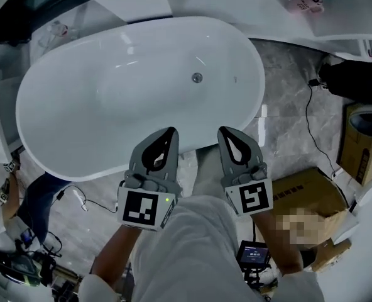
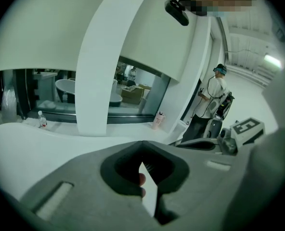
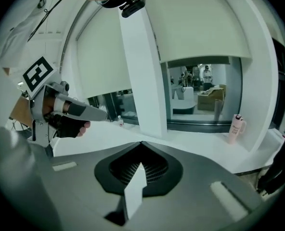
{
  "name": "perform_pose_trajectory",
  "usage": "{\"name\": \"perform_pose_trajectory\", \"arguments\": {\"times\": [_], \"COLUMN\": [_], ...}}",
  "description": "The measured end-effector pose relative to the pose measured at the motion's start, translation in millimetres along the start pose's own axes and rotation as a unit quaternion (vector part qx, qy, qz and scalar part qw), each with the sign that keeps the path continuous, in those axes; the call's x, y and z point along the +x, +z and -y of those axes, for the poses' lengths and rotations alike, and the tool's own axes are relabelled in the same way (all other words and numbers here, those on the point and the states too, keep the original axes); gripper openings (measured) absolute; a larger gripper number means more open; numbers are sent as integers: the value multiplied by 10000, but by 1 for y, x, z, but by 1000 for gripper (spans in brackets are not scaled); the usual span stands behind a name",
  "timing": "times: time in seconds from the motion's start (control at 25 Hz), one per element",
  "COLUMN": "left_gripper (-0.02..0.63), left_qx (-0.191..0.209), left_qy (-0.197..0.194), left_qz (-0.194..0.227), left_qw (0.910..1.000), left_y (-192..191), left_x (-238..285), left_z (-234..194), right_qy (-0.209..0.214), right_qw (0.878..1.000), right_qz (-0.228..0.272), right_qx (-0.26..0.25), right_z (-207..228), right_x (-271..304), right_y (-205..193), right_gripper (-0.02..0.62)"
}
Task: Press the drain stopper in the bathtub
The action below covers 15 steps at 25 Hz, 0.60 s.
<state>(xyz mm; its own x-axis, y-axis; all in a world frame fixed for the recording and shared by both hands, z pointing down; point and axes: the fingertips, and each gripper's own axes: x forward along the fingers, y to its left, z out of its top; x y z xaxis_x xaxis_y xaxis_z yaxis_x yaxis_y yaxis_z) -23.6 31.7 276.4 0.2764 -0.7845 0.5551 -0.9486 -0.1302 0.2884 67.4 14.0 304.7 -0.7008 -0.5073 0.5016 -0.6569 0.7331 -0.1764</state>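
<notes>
So the stopper (image 1: 197, 77) sits on the tub (image 1: 60, 106) floor, a bit right of centre in the head view, small and round with no real long axis. The tub itself runs left-right across the frame. Both grippers are parked at the near rim (image 1: 192, 145), lower centre. The left gripper (image 1: 171, 133) and right gripper (image 1: 224, 132) both have their jaws closed tip to tip with nothing in them, and each gripper's own view shows the same. The stopper lies straight up-frame, pretty much between the two, so neither looks clearly nearer to me. The only thing in the way is that rim: whichever one goes has to clear it, then drop into the basin. Nothing else is inside the tub. A box (image 1: 305, 194) and a cable (image 1: 311, 115) are on the floor (image 1: 286, 80) off to the right, well out of the path.
</notes>
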Motion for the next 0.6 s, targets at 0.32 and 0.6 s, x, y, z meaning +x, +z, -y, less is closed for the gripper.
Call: {"name": "perform_pose_trajectory", "arguments": {"times": [0.32,0.6], "left_gripper": [3,3], "left_qx": [-471,-782], "left_qy": [342,672], "left_qz": [30,-197], "left_qw": [9983,9945], "left_y": [-44,-103], "left_x": [52,105], "left_z": [-38,-76], "right_qy": [641,921], "right_qw": [9955,9900], "right_qz": [-510,-916], "right_qx": [-477,-555], "right_z": [23,46], "right_x": [91,160], "right_y": [-63,-125], "right_gripper": [2,2]}}
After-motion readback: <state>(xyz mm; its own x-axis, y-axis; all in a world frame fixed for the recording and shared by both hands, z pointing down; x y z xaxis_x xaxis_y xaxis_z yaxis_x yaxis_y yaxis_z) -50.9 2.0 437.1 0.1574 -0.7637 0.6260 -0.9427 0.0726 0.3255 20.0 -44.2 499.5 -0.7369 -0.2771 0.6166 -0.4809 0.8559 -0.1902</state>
